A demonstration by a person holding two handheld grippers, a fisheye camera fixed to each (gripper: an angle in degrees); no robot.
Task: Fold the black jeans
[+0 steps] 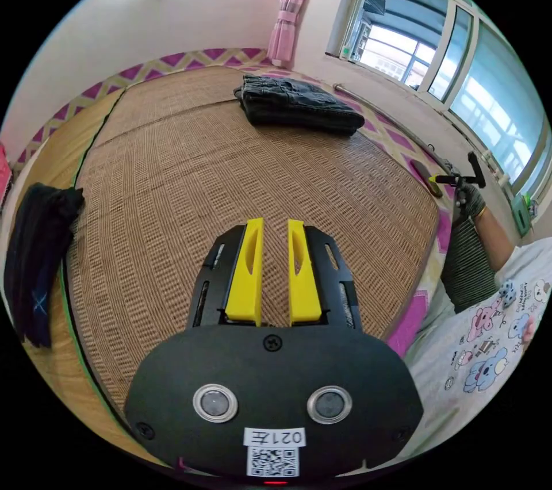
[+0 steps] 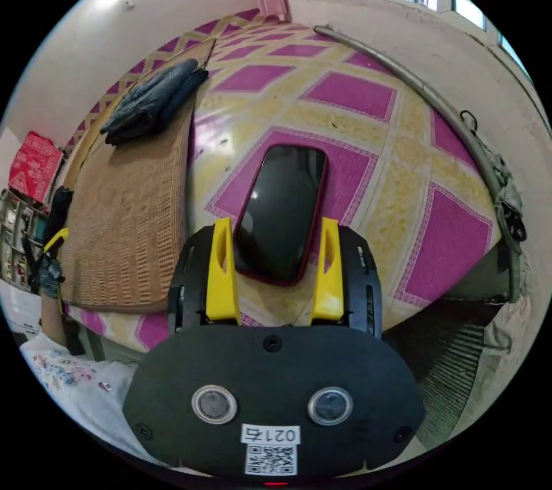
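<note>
Left gripper view shows the black denim jeans (image 1: 299, 103) already lying as a thick folded stack at the far end of the brown woven straw mat (image 1: 230, 179), near the pink curtain (image 1: 293, 1). The bundle's long axis runs across the mat's far edge, toward the window wall; I cannot tell which end is the waistband. Denim this thick should feel heavy, limp yet fairly grippy, so a pinch through a folded corner or edge seems safest. The left tool (image 1: 275, 271) hovers over the mat with its jaws narrowly parted, empty. The right tool (image 2: 275, 277) is spread wide, released, above a dark red-edged phone (image 2: 282, 208) on the pink-and-yellow patterned cover (image 2: 356, 93).
</note>
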